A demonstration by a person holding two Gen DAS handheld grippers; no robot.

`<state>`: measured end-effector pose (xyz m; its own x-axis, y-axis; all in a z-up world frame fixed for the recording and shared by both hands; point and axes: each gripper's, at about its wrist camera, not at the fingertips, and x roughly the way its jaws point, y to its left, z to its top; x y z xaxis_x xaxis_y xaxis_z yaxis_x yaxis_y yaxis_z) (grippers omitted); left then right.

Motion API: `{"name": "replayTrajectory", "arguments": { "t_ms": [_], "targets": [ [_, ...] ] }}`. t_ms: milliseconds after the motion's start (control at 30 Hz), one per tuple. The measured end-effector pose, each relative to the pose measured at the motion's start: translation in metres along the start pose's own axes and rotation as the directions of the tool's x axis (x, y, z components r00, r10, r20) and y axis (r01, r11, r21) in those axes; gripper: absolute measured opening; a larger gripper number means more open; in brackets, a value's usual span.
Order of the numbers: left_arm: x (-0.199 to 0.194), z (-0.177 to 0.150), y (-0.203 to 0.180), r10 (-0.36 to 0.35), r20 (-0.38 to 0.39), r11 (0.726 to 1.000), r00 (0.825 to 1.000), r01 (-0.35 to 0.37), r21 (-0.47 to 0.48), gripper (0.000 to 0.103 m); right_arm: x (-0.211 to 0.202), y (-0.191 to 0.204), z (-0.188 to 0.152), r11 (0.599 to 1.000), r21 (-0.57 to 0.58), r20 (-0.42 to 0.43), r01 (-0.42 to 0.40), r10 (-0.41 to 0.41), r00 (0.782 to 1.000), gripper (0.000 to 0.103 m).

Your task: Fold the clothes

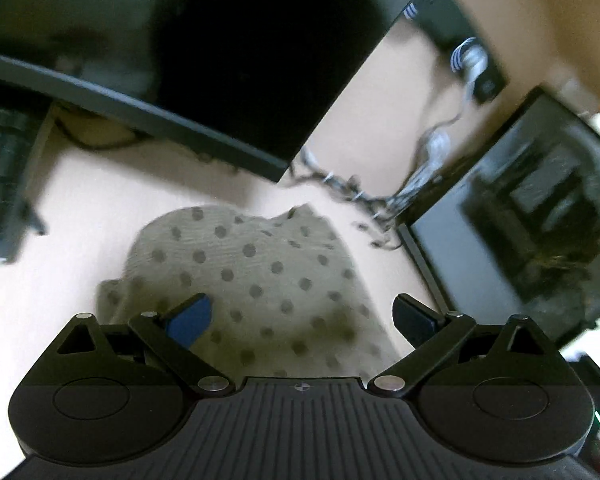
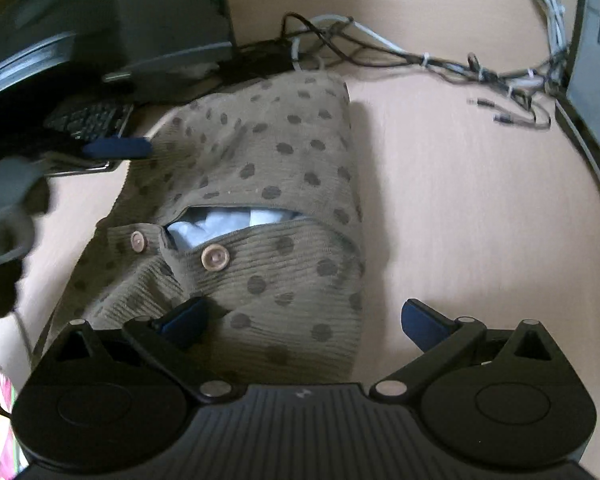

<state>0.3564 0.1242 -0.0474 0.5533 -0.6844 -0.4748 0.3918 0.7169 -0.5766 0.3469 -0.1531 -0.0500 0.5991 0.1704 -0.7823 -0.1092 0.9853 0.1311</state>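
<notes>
Dotted brown cardigan (image 2: 260, 208) lies folded on desk (image 2: 460, 220), mid-frame. Right gripper (image 2: 304, 320) spread wide, holding nothing, over its lower edge; left gripper (image 1: 302, 316) likewise spread, empty, above cardigan.

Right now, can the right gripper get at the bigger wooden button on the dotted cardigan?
Probably yes. The right gripper is open, hanging over the dotted cardigan, and the bigger wooden button lies uncovered just ahead of its left finger, nothing between them.
</notes>
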Motion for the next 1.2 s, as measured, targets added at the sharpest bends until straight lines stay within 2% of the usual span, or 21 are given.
{"name": "replayTrajectory", "arguments": {
  "t_ms": [67, 133, 200, 267, 333, 367, 400, 467, 600, 633, 667, 767, 833, 900, 1000, 1067, 1133, 1200],
  "targets": [
    [-0.029, -0.011, 0.000, -0.015, 0.054, 0.999, 0.998, 0.013, 0.038, 0.103, -0.014, -0.008, 0.000, 0.999, -0.045, 0.038, 0.000, 0.002, 0.999, 0.103],
    [-0.054, -0.026, -0.006, 0.019, 0.102, 0.997, 0.995, -0.026, 0.073, 0.103, -0.026, -0.017, -0.001, 0.997, -0.080, 0.073, 0.000, 0.005, 0.997, 0.103],
    [-0.068, -0.038, -0.010, 0.105, 0.128, 0.990, 0.986, -0.115, 0.075, 0.103, -0.036, -0.027, 0.000, 0.995, -0.101, 0.106, 0.005, 0.006, 0.994, 0.103],
    [-0.077, -0.047, -0.012, 0.221, 0.130, 0.972, 0.967, -0.228, 0.048, 0.103, -0.044, -0.034, 0.002, 0.992, -0.124, 0.147, 0.022, -0.004, 0.989, 0.103],
    [-0.084, -0.055, -0.012, 0.339, 0.113, 0.940, 0.934, -0.342, 0.006, 0.103, -0.050, -0.038, 0.005, 0.985, -0.161, 0.185, 0.057, -0.026, 0.982, 0.103],
    [-0.087, -0.059, -0.012, 0.377, 0.103, 0.926, 0.921, -0.377, -0.019, 0.103, -0.051, -0.039, 0.006, 0.981, -0.180, 0.201, 0.074, -0.037, 0.979, 0.103],
    [-0.090, -0.064, -0.010, 0.393, 0.098, 0.920, 0.914, -0.391, -0.044, 0.103, -0.053, -0.040, 0.007, 0.976, -0.199, 0.218, 0.091, -0.047, 0.975, 0.103],
    [-0.094, -0.075, -0.012, 0.405, 0.085, 0.914, 0.911, -0.399, -0.077, 0.103, -0.054, -0.041, 0.008, 0.969, -0.231, 0.229, 0.087, -0.033, 0.973, 0.103],
    [-0.082, -0.093, -0.030, 0.418, 0.050, 0.908, 0.907, -0.415, -0.060, 0.103, -0.043, -0.033, 0.003, 0.952, -0.305, 0.201, 0.001, 0.063, 0.978, 0.103],
    [-0.077, -0.097, -0.036, 0.426, 0.040, 0.904, 0.904, -0.424, -0.054, 0.103, -0.038, -0.030, -0.002, 0.943, -0.332, 0.195, 0.005, 0.064, 0.979, 0.103],
    [-0.072, -0.101, -0.041, 0.441, 0.026, 0.897, 0.897, -0.439, -0.048, 0.103, -0.033, -0.027, -0.008, 0.932, -0.361, 0.192, 0.015, 0.058, 0.980, 0.103],
    [-0.055, -0.113, -0.051, 0.504, -0.029, 0.863, 0.863, -0.505, -0.023, 0.103, -0.018, -0.020, -0.025, 0.894, -0.446, 0.182, 0.045, 0.041, 0.982, 0.103],
    [-0.049, -0.122, -0.056, 0.521, -0.057, 0.853, 0.852, -0.522, -0.008, 0.103, -0.008, -0.015, -0.036, 0.864, -0.500, 0.176, 0.064, 0.029, 0.984, 0.103],
    [-0.048, -0.127, -0.060, 0.538, -0.063, 0.843, 0.841, -0.538, 0.005, 0.103, -0.009, -0.023, -0.037, 0.873, -0.485, 0.163, 0.050, 0.034, 0.986, 0.103],
    [-0.051, -0.129, -0.060, 0.549, -0.061, 0.836, 0.834, -0.549, 0.015, 0.103, -0.008, -0.023, -0.035, 0.872, -0.488, 0.142, 0.045, 0.028, 0.990, 0.103],
    [-0.054, -0.127, -0.056, 0.549, -0.058, 0.836, 0.834, -0.548, 0.024, 0.103, -0.008, -0.017, -0.035, 0.860, -0.505, 0.143, 0.073, 0.000, 0.990, 0.103],
    [-0.054, -0.123, -0.047, 0.564, -0.065, 0.826, 0.823, -0.563, 0.034, 0.103, -0.013, -0.008, -0.036, 0.836, -0.536, 0.161, 0.117, -0.034, 0.986, 0.103],
    [-0.056, -0.119, -0.040, 0.575, -0.072, 0.818, 0.815, -0.574, 0.038, 0.103, -0.027, -0.003, -0.034, 0.854, -0.502, 0.174, 0.136, -0.054, 0.983, 0.103]
  ]
}}
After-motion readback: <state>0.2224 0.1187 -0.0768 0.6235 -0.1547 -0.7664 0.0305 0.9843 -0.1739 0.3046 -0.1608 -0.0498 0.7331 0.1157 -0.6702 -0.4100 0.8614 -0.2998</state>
